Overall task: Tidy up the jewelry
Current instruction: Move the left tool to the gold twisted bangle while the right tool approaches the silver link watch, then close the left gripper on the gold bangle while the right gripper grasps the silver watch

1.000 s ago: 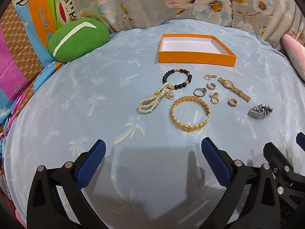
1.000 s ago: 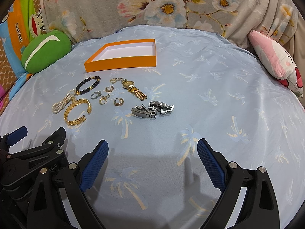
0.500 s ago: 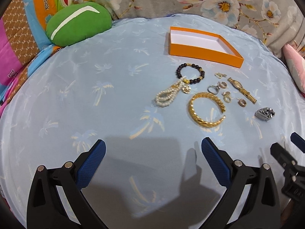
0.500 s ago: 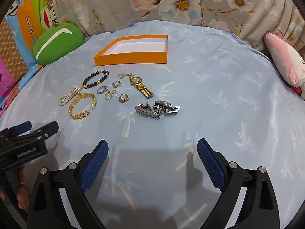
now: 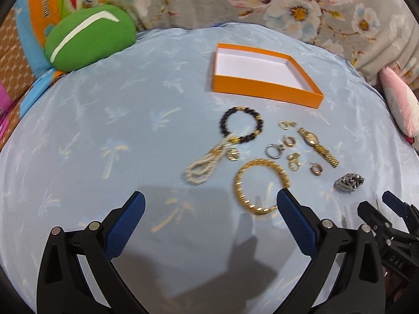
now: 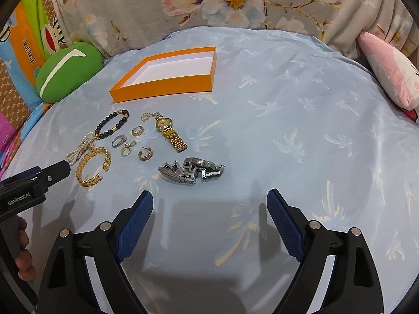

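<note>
An empty orange box sits at the back of the light blue cloth. In front of it lie a black bead bracelet, a pearl bracelet, a gold bangle, a gold watch, several small rings and earrings, and a silver watch. My left gripper is open, nothing in it, its right pad beside the bangle. My right gripper has its jaws closing, still wide apart and empty, just short of the silver watch.
A green cushion lies at the back left, a pink plush at the right edge. A floral blanket borders the back. A hand grips the left tool's handle.
Both grippers have moved forward toward the jewelry. The left view has swung so the jewelry sits closer to its right pad. The right jaws have narrowed slightly.
</note>
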Demonstrator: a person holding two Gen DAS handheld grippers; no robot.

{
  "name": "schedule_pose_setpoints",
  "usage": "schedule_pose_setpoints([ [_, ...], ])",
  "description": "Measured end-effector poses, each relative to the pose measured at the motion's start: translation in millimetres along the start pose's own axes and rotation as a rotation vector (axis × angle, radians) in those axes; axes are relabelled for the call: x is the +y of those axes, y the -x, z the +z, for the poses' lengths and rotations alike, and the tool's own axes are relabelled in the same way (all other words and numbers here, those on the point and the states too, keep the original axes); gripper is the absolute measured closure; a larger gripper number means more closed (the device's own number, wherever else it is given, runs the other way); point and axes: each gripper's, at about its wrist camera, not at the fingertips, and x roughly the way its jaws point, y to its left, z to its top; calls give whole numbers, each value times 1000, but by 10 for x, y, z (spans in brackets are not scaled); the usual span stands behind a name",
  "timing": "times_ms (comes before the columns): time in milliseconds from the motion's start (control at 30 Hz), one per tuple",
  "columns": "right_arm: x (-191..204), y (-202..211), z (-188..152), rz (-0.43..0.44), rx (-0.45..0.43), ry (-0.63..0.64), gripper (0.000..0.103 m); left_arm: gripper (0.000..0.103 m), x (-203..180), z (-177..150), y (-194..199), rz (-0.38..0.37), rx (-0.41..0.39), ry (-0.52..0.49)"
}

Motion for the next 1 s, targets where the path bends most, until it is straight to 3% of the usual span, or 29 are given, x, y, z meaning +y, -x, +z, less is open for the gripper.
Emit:
schedule_pose_setpoints([
  [167, -92, -1, 34, -11, -1, -15, 16, 5, -305, 26, -153, 23, 23, -66],
  [400, -181, -48, 82, -16, 2, -27, 16, 5, -469, 87, -325, 59, 57, -48],
  [667, -151, -129, 159, 10, 10, -8, 16, 29, -566, 97, -398, 59, 60, -50],
  [800, -107, -210, 197, 37, 24, 5, 16, 49, -535, 98, -350, 41, 57, -43],
  [900, -74, -262, 219, 51, 37, 15, 17, 49, -441, 103, -307, -18, 73, -10],
  [1000, -15, -300, 250, 56, 42, 42, 18, 49, -367, 86, -274, -32, 75, 1],
])
